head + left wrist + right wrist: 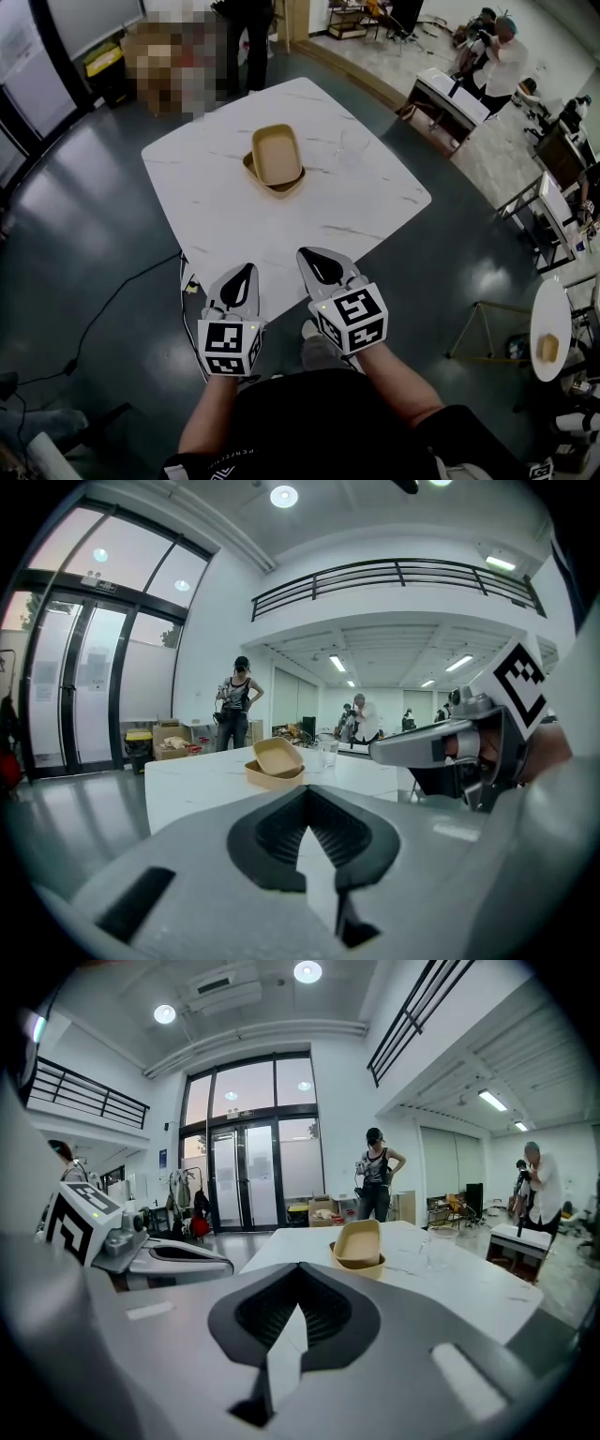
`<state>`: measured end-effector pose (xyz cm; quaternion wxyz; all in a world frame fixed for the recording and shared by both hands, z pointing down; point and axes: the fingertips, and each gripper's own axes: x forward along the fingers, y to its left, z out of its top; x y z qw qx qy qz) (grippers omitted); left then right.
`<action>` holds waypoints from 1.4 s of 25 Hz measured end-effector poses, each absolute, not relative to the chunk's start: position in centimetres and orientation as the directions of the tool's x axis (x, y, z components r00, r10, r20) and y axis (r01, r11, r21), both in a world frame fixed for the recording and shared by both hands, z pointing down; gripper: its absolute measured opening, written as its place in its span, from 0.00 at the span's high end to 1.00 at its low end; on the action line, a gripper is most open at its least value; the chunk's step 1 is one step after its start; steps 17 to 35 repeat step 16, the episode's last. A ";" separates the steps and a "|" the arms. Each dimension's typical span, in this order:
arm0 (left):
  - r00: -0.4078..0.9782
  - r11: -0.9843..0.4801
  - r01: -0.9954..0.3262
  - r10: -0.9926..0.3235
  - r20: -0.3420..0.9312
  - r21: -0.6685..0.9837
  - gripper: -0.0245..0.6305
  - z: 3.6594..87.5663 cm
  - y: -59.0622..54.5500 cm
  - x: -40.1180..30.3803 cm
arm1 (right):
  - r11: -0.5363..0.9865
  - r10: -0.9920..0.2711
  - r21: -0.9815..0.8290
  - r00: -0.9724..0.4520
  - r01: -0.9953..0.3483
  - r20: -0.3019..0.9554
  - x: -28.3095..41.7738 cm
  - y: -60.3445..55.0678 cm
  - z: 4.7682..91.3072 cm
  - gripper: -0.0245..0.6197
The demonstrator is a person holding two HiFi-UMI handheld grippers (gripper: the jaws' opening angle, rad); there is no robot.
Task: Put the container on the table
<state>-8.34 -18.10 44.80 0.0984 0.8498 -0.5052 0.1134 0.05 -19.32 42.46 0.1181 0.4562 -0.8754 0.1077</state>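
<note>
Grey left gripper [246, 272], right gripper [310, 256], shut, parallel

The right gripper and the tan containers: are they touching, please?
Apart: the head view shows bare table between the right gripper and the tan containers.

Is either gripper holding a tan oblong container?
No, both tan oblong containers sit stacked on the white marble table, apart from the left gripper and right gripper.

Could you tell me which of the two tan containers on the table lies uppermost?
The tilted container, resting askew in the other container, whose rim shows beneath it.
</note>
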 end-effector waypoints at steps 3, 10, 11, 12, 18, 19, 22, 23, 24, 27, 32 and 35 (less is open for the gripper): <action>0.469 -0.476 -0.878 -0.831 0.298 0.056 0.97 45.0 -18.3 -7.9 | 0.560 -0.777 -0.075 -0.554 -0.825 0.300 0.6 -19.6 42.1 0.97; 0.480 -0.486 -0.872 -0.820 0.313 0.065 0.97 45.4 -18.5 -7.3 | 0.548 -0.785 -0.079 -0.545 -0.833 0.296 2.1 -20.2 41.6 0.97; 0.480 -0.486 -0.871 -0.818 0.316 0.067 0.97 45.5 -18.4 -7.3 | 0.549 -0.785 -0.079 -0.545 -0.832 0.295 2.2 -20.3 41.6 0.97; 0.480 -0.486 -0.871 -0.817 0.318 0.067 0.97 45.6 -18.4 -7.2 | 0.551 -0.784 -0.075 -0.547 -0.831 0.294 2.2 -20.4 41.6 0.97; 0.477 -0.483 -0.873 -0.817 0.325 0.067 0.97 45.7 -18.4 -7.4 | 0.564 -0.780 -0.057 -0.555 -0.824 0.289 2.0 -20.5 41.4 0.96; 0.477 -0.483 -0.873 -0.817 0.325 0.067 0.97 45.7 -18.4 -7.4 | 0.564 -0.780 -0.057 -0.555 -0.824 0.289 2.0 -20.5 41.4 0.96; 0.477 -0.483 -0.873 -0.817 0.325 0.067 0.97 45.7 -18.4 -7.4 | 0.564 -0.780 -0.057 -0.555 -0.824 0.289 2.0 -20.5 41.4 0.96; 0.477 -0.483 -0.873 -0.817 0.325 0.067 0.97 45.7 -18.4 -7.4 | 0.564 -0.780 -0.057 -0.555 -0.824 0.289 2.0 -20.5 41.4 0.96; 0.477 -0.483 -0.873 -0.817 0.325 0.067 0.97 45.7 -18.4 -7.4 | 0.564 -0.780 -0.057 -0.555 -0.824 0.289 2.0 -20.5 41.4 0.96; 0.477 -0.483 -0.873 -0.817 0.325 0.067 0.97 45.7 -18.4 -7.4 | 0.564 -0.780 -0.057 -0.555 -0.824 0.289 2.0 -20.5 41.4 0.96; 0.477 -0.483 -0.873 -0.817 0.325 0.067 0.97 45.7 -18.4 -7.4 | 0.564 -0.780 -0.057 -0.555 -0.824 0.289 2.0 -20.5 41.4 0.96; 0.477 -0.483 -0.873 -0.817 0.325 0.067 0.97 45.7 -18.4 -7.4 | 0.564 -0.780 -0.057 -0.555 -0.824 0.289 2.0 -20.5 41.4 0.96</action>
